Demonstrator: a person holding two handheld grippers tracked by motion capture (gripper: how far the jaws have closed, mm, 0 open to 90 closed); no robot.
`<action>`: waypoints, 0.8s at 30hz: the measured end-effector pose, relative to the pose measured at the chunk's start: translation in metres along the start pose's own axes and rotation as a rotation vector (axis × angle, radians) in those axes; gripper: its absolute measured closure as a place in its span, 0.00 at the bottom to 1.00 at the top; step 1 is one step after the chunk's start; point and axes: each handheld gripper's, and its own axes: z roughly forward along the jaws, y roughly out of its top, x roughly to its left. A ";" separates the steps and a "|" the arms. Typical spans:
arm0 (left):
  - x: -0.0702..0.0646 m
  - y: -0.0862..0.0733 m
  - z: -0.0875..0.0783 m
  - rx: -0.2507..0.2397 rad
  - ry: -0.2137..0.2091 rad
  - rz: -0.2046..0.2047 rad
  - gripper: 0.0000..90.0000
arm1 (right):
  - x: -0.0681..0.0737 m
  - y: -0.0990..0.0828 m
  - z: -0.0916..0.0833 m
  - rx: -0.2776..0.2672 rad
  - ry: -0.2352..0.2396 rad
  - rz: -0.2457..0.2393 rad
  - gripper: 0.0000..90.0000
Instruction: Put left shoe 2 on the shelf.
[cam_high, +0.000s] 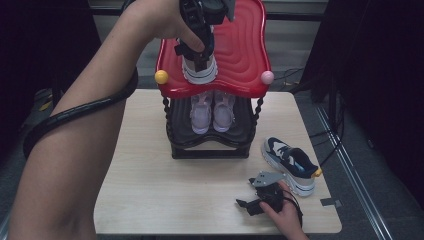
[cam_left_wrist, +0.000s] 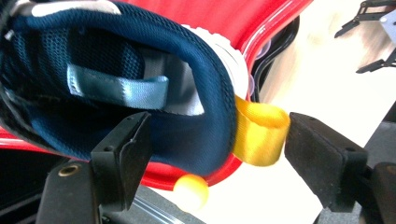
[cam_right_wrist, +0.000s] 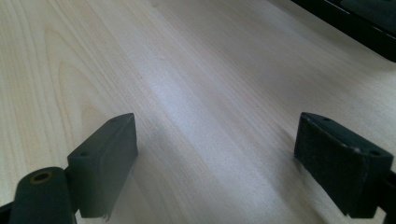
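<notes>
Two grippers, one navy shoe on the red shelf

Two jaws of the left gripper (cam_left_wrist: 217, 161) spread wide around the heel of the navy shoe (cam_left_wrist: 140, 88), one pad inside the collar, the other just clear of the yellow heel loop (cam_left_wrist: 259, 135); pads not pressing, shoe resting on the red top shelf (cam_high: 240, 45) of the shoe rack (cam_high: 210, 145). Seen from above, left gripper (cam_high: 197, 50) over the same shoe (cam_high: 200, 70), toe end toward the front edge of the shelf. Below, on the black lower tier, a pair of pale pink shoes (cam_high: 212, 112) side by side. Right gripper (cam_high: 252, 197) low over the wooden table (cam_high: 160, 190), jaws far apart with bare tabletop between them, nothing gripped. Just beside it, a second navy and white shoe (cam_high: 290, 162) lying on the table, near the right edge
</notes>
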 end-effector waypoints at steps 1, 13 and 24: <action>0.000 -0.001 -0.001 0.003 -0.001 -0.001 0.25 | 0.000 0.000 0.000 0.000 0.000 0.000 0.14; 0.001 -0.015 -0.008 0.022 -0.021 -0.027 0.26 | 0.000 0.000 0.000 0.000 0.000 0.000 0.14; 0.001 -0.029 -0.004 0.027 -0.046 -0.046 0.25 | 0.000 0.000 0.000 0.000 -0.001 -0.001 0.14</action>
